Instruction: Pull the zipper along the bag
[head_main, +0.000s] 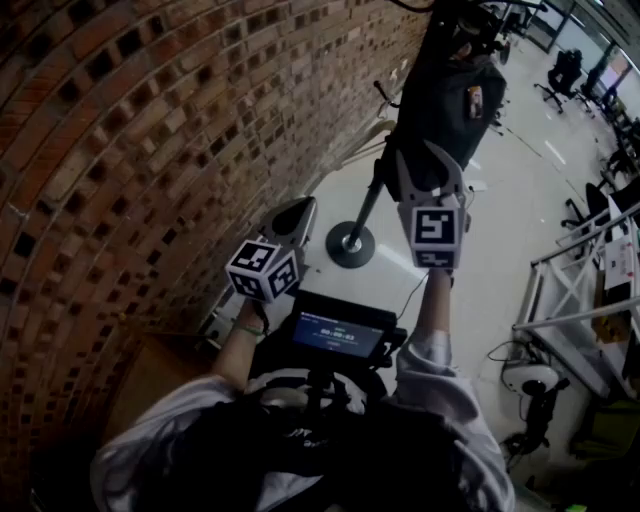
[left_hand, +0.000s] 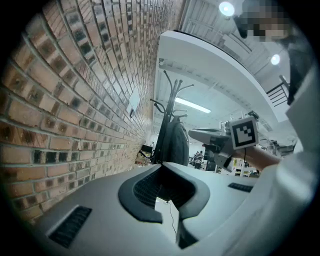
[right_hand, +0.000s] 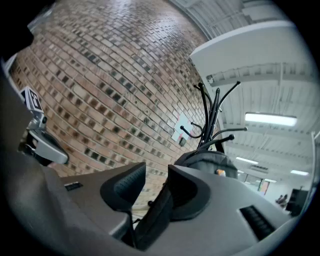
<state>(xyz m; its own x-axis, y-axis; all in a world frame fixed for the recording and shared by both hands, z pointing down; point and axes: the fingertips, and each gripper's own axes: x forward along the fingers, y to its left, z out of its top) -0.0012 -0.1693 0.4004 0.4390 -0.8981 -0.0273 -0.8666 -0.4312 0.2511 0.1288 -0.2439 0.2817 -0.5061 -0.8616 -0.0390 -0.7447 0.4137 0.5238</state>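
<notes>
Bag (right_hand: 210, 162) — its dark strap (right_hand: 155, 215) between right hand-held gripper's (right_hand: 157, 172) wide-open jaws; left hand-held gripper (left_hand: 161, 166) closed, empty.

Brick wall (head_main: 120, 150) at left, coat stand (head_main: 351, 243) beside it; office chairs (head_main: 563, 72) beyond

Red-brown brick wall (head_main: 120, 150): rough, matt, with recessed mortar joints. Dark hanging bag (head_main: 447, 100) reads as matt cloth. The black coat stand (head_main: 366, 203) is smooth metal, faintly glossy, on a pale polished floor (head_main: 500, 230).
</notes>
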